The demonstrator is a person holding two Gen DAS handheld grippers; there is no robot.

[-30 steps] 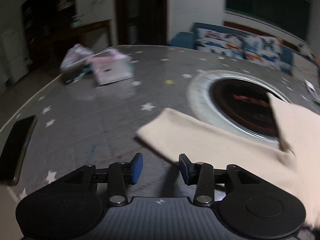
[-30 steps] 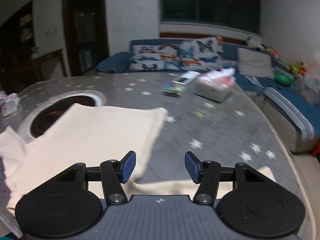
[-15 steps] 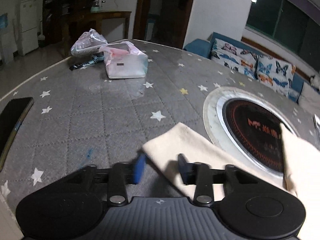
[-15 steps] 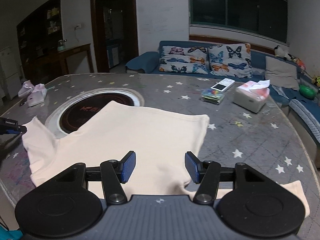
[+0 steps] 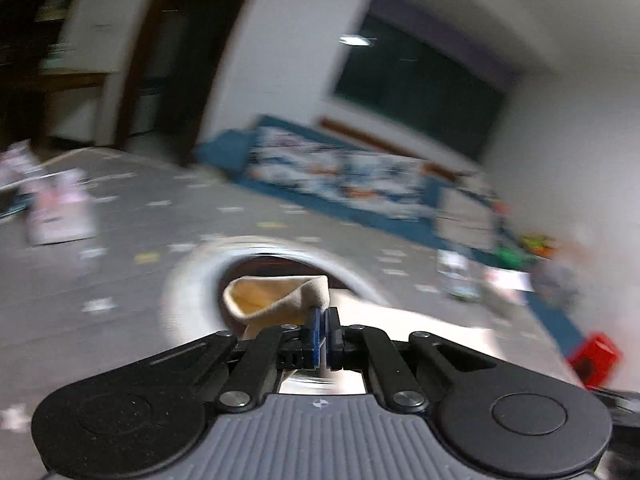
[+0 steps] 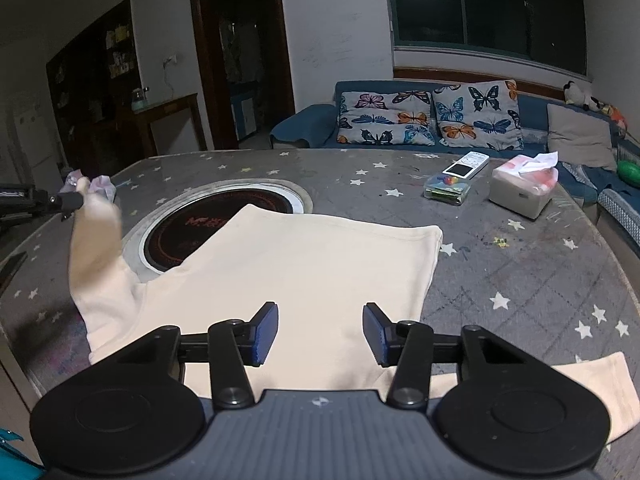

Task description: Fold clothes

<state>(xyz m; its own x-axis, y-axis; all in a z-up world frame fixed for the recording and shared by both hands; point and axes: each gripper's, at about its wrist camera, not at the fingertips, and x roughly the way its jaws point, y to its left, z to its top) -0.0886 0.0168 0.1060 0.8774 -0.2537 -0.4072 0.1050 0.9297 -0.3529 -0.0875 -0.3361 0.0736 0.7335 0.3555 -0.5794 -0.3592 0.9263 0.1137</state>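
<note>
A cream T-shirt (image 6: 304,268) lies flat on the grey star-patterned table (image 6: 520,280), partly over a round inset cooktop (image 6: 208,224). My left gripper (image 5: 322,330) is shut on the shirt's left sleeve (image 5: 276,300) and holds it lifted off the table. In the right wrist view that gripper (image 6: 66,200) shows at the far left with the sleeve (image 6: 96,240) hanging from it. My right gripper (image 6: 320,330) is open and empty, just above the shirt's near edge. The other sleeve (image 6: 592,392) lies flat at the right.
A tissue box (image 6: 522,188), a remote (image 6: 466,166) and a small clear box (image 6: 446,192) sit at the far right of the table. Plastic bags (image 5: 56,208) lie at the far left. A phone (image 6: 12,264) lies near the left edge. A sofa (image 6: 432,120) stands behind.
My left gripper has closed on the left sleeve and lifted it, swinging to the right; its view is blurred by motion. My right gripper stays open over the shirt's near edge.
</note>
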